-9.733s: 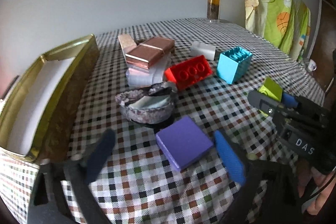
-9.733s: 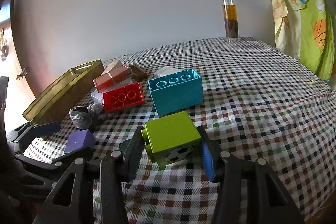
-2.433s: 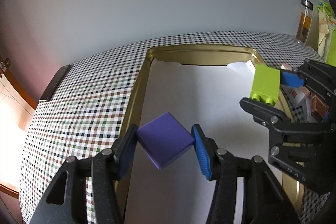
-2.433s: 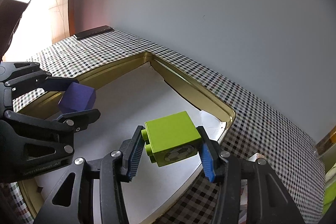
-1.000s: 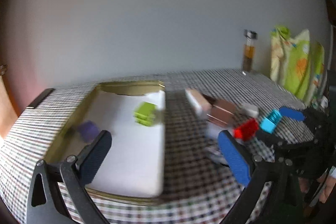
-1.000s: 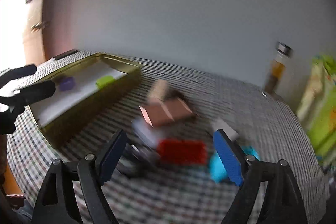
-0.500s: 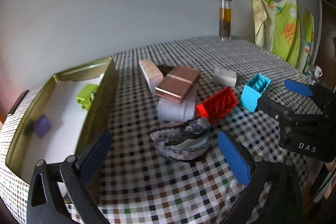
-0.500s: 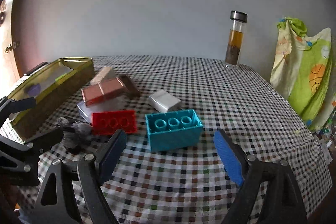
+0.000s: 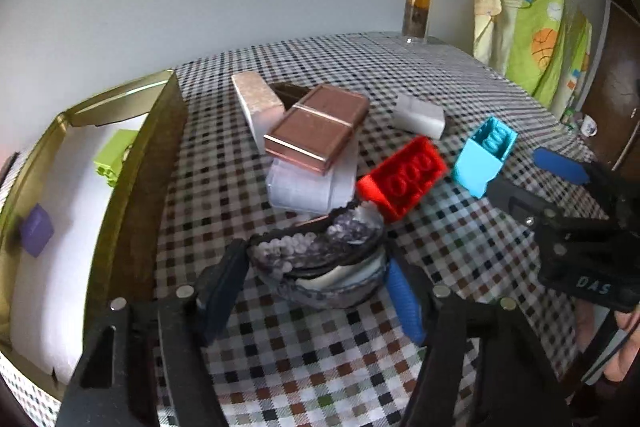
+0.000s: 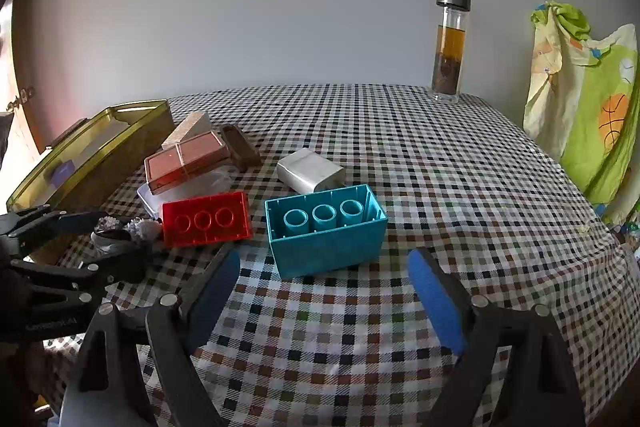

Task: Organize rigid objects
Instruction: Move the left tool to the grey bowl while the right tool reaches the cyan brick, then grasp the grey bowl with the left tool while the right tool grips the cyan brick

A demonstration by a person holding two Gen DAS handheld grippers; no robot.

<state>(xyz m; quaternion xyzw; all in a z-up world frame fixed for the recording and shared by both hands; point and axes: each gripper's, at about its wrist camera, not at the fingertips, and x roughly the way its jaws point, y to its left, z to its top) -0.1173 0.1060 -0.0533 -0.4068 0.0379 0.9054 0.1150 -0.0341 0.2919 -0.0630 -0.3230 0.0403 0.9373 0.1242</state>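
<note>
A grey, crystal-crusted stone dish (image 9: pixel 320 267) sits on the checked cloth between the fingers of my left gripper (image 9: pixel 314 273). The jaws are closing, and both pads look to be touching the dish's sides. From the right wrist view the left gripper (image 10: pixel 86 241) straddles the same dish (image 10: pixel 120 231). My right gripper (image 10: pixel 323 259) is open. A turquoise brick (image 10: pixel 326 231), hollow side up, lies just ahead of its tips, untouched. The gold tin (image 9: pixel 132 163) on the left holds a green brick (image 9: pixel 114 155) and a purple block (image 9: pixel 37 230).
Behind the dish are a red brick (image 9: pixel 402 179), a copper box (image 9: pixel 316 135) on a clear case (image 9: pixel 312 187), a beige block (image 9: pixel 256 103) and a silver box (image 9: pixel 418 117). A glass bottle (image 10: pixel 450 47) stands far back, with a green cloth (image 10: pixel 584 107) hanging at the right.
Both grippers swung from the tin to the pile. My left gripper dropped onto the stone dish and its jaws narrowed around it. My right gripper came closer to the turquoise brick.
</note>
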